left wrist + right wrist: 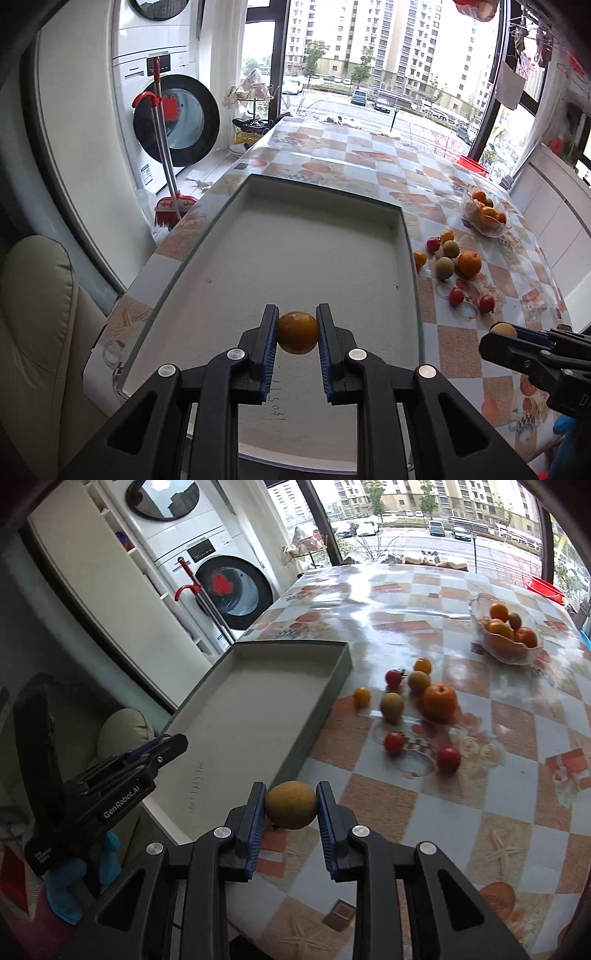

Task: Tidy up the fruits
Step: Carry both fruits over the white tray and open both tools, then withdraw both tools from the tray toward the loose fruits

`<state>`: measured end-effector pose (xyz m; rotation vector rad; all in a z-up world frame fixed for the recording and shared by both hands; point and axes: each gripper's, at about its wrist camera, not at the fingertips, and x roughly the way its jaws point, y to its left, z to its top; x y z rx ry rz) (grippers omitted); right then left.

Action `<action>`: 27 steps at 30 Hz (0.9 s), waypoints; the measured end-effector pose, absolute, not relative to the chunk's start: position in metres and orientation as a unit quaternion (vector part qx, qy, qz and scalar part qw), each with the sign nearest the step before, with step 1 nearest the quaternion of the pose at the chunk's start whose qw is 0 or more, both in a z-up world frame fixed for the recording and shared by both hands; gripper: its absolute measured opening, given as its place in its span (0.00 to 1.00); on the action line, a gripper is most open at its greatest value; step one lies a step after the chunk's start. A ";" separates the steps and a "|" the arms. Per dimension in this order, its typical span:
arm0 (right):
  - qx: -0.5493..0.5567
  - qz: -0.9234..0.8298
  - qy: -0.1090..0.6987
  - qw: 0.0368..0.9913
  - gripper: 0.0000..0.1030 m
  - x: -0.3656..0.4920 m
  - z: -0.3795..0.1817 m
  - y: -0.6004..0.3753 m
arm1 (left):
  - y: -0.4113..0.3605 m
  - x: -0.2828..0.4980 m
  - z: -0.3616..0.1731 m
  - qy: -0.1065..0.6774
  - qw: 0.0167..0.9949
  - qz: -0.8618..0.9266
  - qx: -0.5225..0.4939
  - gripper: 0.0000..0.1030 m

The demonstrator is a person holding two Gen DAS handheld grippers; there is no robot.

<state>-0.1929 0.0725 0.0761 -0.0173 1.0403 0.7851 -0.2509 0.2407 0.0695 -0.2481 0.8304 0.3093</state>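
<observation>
My left gripper (297,332) is shut on a small yellow-orange tomato (297,333) and holds it over the near end of a shallow grey tray (229,280). My right gripper (291,805) is shut on a tan round fruit (291,805), just right of the tray's near right corner (295,764). It also shows in the left wrist view (504,332). Loose fruit lies on the table right of the tray: an orange (439,700), tan fruits (391,705), red cherry tomatoes (394,742) and small yellow ones (362,696).
A glass bowl (508,653) with oranges stands at the far right of the checked tablecloth (480,812). A red basin (546,587) sits at the far edge. A washing machine (173,118) and a red broom (173,206) stand left of the table.
</observation>
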 end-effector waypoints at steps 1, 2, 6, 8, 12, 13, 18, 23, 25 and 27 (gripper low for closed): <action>-0.015 0.368 0.488 0.791 0.29 -0.194 0.072 0.085 | 0.242 -0.253 0.067 0.399 0.896 0.152 -0.120 0.21; -0.023 0.369 0.494 0.787 0.29 -0.193 0.069 0.095 | 0.242 -0.252 0.064 0.397 0.896 0.155 -0.123 0.21; -0.053 0.356 0.516 0.777 0.29 -0.188 0.052 0.126 | 0.251 -0.254 0.052 0.388 0.896 0.160 -0.144 0.21; -0.065 0.349 0.522 0.775 0.29 -0.185 0.047 0.137 | 0.257 -0.254 0.048 0.385 0.895 0.163 -0.156 0.21; -0.084 0.344 0.535 0.767 0.29 -0.187 0.040 0.152 | 0.269 -0.255 0.041 0.380 0.892 0.172 -0.175 0.21; -0.090 0.346 0.536 0.765 0.29 -0.189 0.038 0.155 | 0.270 -0.256 0.039 0.379 0.891 0.173 -0.178 0.21; -0.109 0.322 0.539 0.771 0.40 -0.193 0.037 0.161 | 0.277 -0.274 0.037 0.373 0.884 0.206 -0.192 0.51; -0.094 0.263 0.508 0.815 0.86 -0.199 0.056 0.145 | 0.294 -0.322 0.052 0.293 0.901 0.189 -0.257 0.94; -0.109 0.228 0.487 0.836 0.87 -0.206 0.065 0.142 | 0.297 -0.340 0.062 0.267 0.905 0.189 -0.272 0.95; -0.107 0.195 0.470 0.854 0.93 -0.213 0.072 0.136 | 0.298 -0.349 0.074 0.252 0.909 0.190 -0.272 0.95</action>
